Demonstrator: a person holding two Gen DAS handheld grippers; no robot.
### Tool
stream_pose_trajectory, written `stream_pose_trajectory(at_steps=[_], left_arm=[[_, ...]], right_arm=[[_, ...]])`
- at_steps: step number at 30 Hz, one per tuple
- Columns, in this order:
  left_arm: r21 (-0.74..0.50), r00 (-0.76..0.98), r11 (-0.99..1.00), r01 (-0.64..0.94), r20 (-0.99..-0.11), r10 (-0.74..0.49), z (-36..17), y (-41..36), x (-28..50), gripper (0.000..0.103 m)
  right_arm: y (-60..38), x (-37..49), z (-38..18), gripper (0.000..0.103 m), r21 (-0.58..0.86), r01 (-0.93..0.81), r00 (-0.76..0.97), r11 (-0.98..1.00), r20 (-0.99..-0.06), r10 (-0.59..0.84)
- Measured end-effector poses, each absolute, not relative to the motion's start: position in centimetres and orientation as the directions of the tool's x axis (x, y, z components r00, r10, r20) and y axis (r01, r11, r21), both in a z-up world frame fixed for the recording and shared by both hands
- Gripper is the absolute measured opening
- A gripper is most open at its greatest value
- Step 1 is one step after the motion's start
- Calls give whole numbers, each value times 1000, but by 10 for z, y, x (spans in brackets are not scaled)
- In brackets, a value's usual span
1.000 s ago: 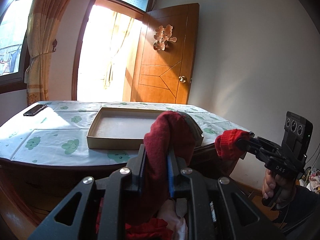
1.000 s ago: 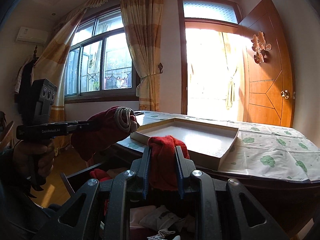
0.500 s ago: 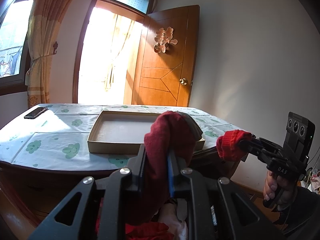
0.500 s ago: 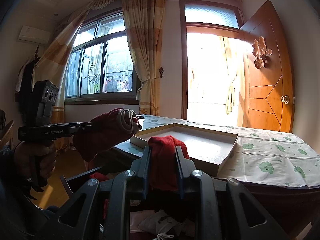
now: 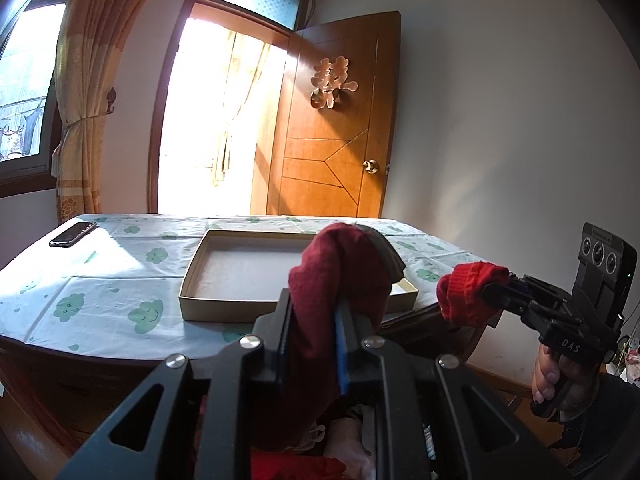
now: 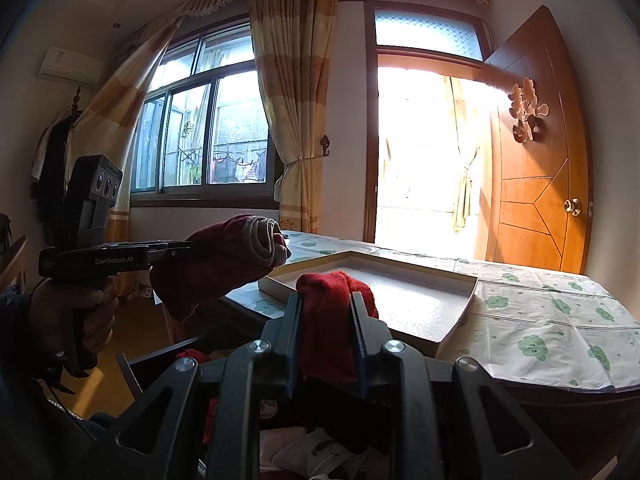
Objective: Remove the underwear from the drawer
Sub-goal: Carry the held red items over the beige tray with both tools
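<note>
A: What do we have in the left gripper [image 5: 312, 312]?

B: Its fingers [image 5: 280, 332] are clamped on a dark maroon rolled garment with a grey waistband [image 5: 340, 272], which we hold up in the air in front of the bench with the white, green-cloud-patterned cloth [image 5: 100, 280]. In the right wrist view the same roll [image 6: 236, 256] sticks out sideways from the left gripper [image 6: 176, 252], its grey band coiled at the tip.

A: And the right gripper [image 6: 326, 324]?

B: Its fingers [image 6: 294, 328] are pinched on a bright red soft fabric piece [image 6: 332, 312]. From the left wrist view we see that red piece [image 5: 468, 292] bunched at the tip of the right gripper [image 5: 496, 288], just beside the bench's near corner and clear of its surface.

A: Where is the drawer?

B: We see the open dark wooden drawer [image 6: 160, 364] below both grippers, at the bottom of the views, with more red and pale clothes [image 6: 304, 452] lying loose in it.

A: Anything on the bench itself?

B: A shallow rectangular cardboard tray [image 5: 192, 284] sits near its front edge, beyond both held pieces, and a black phone [image 5: 74, 233] lies well apart at the far left. An orange wooden door [image 5: 332, 136] stands open behind.
</note>
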State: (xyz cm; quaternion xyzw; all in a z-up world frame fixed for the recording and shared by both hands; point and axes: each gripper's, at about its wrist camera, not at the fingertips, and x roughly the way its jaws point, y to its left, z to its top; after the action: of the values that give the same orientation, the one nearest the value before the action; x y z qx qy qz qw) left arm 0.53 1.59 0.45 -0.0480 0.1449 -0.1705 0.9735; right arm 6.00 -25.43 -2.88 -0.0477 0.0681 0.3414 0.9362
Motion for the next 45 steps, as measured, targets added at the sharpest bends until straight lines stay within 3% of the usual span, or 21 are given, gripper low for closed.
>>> stream_pose_trajectory(at_steps=[20,45], left_arm=[[-147,897,940,308,-284,-338,15,20,34,16],[-110,872,951,290,-379,-310,17,11,107,16]], right_arm=[[-246,89,-19,24,-50,-641,758,766,-201,620],[-243,160,-3,25,-42,-610,769,791,-270,579]])
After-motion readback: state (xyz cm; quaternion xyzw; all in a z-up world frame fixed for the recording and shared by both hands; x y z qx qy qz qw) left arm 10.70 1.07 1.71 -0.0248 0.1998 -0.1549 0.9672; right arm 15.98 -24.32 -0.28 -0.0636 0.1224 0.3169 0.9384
